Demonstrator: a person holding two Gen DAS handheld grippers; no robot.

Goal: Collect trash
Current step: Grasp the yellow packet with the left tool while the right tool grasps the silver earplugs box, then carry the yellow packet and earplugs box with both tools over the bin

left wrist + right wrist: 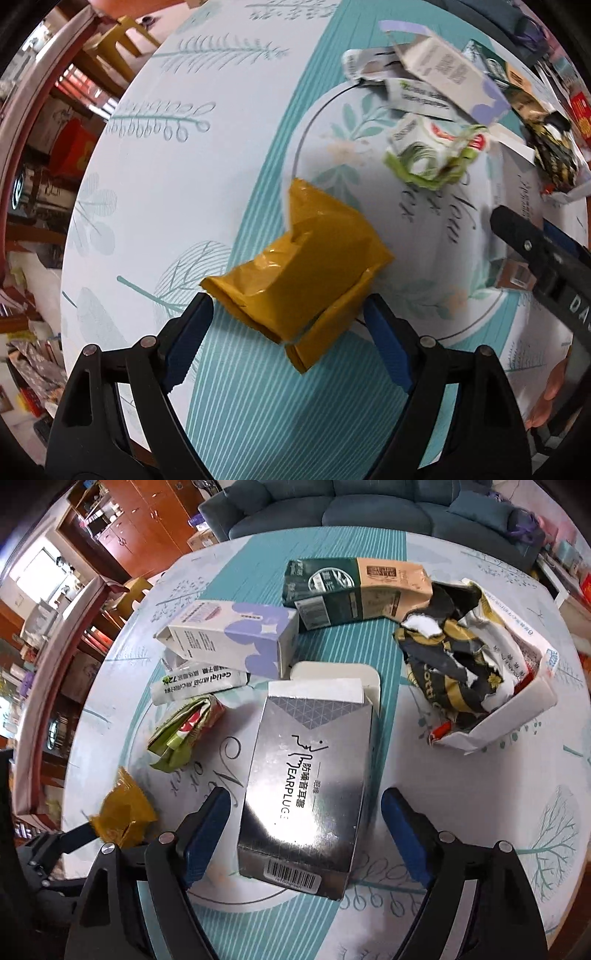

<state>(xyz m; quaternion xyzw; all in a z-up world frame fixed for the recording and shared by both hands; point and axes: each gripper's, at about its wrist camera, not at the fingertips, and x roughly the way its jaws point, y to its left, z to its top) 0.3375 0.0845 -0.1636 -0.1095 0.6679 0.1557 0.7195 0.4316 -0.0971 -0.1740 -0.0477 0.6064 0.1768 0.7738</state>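
- Yellow wrapper (299, 284), crumpled, lies on the table (155, 177) between your left gripper (288, 314) jaws; jaws released, pads just beside its ends, not pressing.
- Silver earplug box (306, 794) lies flat between your right gripper (306, 812) jaws; spread wide, a gap on each side.
- Green crumpled packet (181, 734) sits left of the silver box, near the lilac carton (236, 638).
- Torn black-and-gold wrapper (447, 668) rests in the white torn box (517, 701), well right.
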